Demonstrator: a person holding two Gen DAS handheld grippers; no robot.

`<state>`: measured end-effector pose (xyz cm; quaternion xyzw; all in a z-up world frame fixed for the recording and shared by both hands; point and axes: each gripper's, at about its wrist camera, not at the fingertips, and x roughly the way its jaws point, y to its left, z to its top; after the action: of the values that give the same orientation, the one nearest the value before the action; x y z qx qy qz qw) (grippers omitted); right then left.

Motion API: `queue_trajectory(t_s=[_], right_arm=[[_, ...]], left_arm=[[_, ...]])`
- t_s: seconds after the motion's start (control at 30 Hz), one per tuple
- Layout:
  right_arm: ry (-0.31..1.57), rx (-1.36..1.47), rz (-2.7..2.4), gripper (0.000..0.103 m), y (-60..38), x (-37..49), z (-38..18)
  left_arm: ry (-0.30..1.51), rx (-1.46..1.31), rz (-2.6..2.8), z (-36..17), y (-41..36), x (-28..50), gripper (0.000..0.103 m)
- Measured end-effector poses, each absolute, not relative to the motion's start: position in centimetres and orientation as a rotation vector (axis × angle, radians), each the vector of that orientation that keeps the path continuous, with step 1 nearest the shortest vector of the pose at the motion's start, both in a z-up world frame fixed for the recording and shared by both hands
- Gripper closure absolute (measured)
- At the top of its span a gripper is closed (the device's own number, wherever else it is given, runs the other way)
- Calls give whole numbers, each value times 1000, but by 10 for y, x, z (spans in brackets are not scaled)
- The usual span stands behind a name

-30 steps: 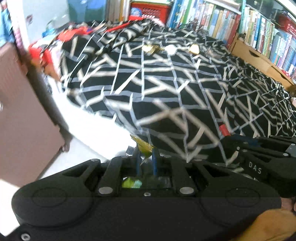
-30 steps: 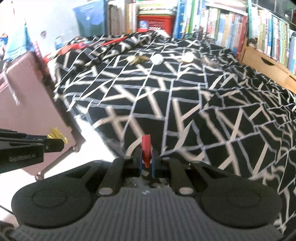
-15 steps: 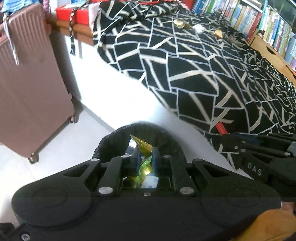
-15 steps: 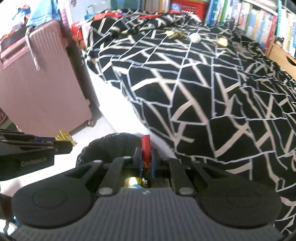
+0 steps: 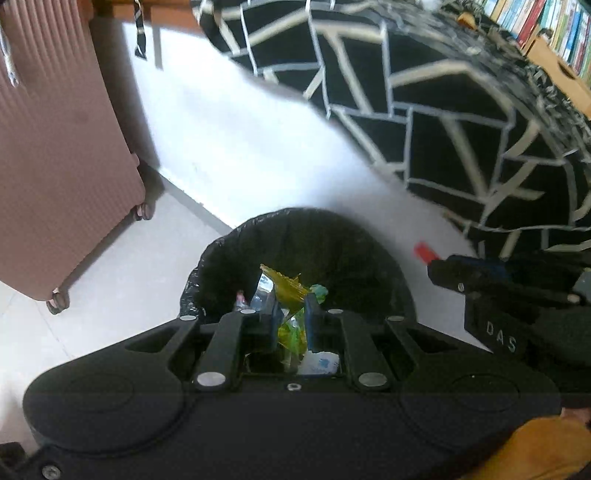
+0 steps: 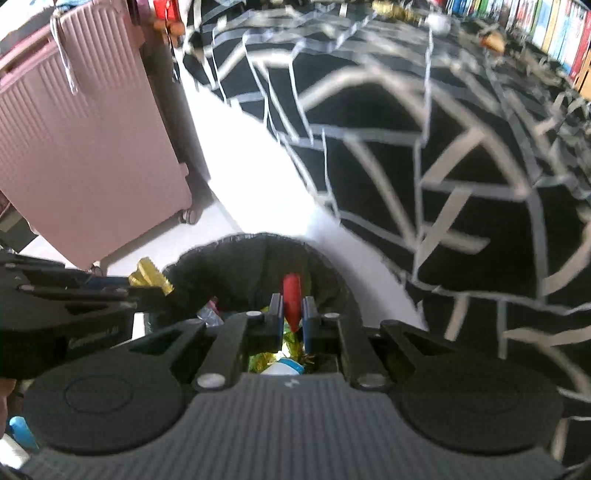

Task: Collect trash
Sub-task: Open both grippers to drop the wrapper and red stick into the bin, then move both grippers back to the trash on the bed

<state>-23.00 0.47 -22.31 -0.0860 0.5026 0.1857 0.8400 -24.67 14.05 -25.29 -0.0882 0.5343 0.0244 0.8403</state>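
Left wrist view: the left gripper (image 5: 290, 312) is clamped on a crumpled gold wrapper (image 5: 286, 286), which sticks up from between its blue pads.
Gold wrapper, place: directly over the mouth of the black-lined trash bin (image 5: 332, 240), not resting on anything in it.
Right wrist view: the right gripper (image 6: 293, 315) pinches a red scrap (image 6: 291, 295) that stands upright between its pads.
Red scrap, place: above the near part of the bin's opening, with the liner's far rim beyond it.
Bin contents: green, gold and pale bits of litter show below both tools; what each one is I cannot tell.
Grippers to each other: side by side over the bin, each visible at the edge of the other's view.
Beyond the bin: white floor, then a bed under a black blanket with pale lines (image 6: 461, 155).
Left of the tools: a pink ribbed suitcase (image 6: 85, 147) on wheels.
Far on the blanket: a few small gold and white scraps (image 6: 437, 20), blurred.
Farthest right: a row of books (image 5: 554, 22).
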Motion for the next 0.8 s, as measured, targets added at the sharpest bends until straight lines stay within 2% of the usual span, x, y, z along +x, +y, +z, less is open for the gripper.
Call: queue_trajectory(t_s=[0.1, 0.23, 0.3, 0.33, 0.37, 0.43, 0.5, 0.6, 0.67, 0.8], right_arm=[[1083, -192, 406, 88, 4, -227, -255], [1098, -179, 403, 81, 3, -223, -290], [1108, -171, 401, 80, 2, -220, -305], [1111, -172, 398, 76, 3, -219, -311], [1112, -171, 396, 65, 3, -218, -316], [1113, -164, 395, 60, 4, -217, -322], [1117, -160, 388, 53, 4, -216, -324], [1125, -153, 377, 47, 3, -214, -319], [1127, -149, 375, 45, 2, -214, -311], [1125, -149, 370, 41, -1, -213, -294]], left_arm=[[1139, -183, 59, -284, 143, -241, 88], [1154, -174, 61, -321, 144, -236, 86], [1168, -168, 58, -338, 145, -233, 81], [1173, -172, 58, -344, 146, -233, 76], [1181, -178, 58, -351, 146, -232, 72], [1195, -188, 59, -360, 148, -232, 59], [1209, -191, 72, -365, 147, -231, 53], [1237, -205, 82, -364, 147, -232, 45], [1244, -223, 78, -358, 148, -231, 34], [1240, -210, 92, -338, 146, -232, 27]])
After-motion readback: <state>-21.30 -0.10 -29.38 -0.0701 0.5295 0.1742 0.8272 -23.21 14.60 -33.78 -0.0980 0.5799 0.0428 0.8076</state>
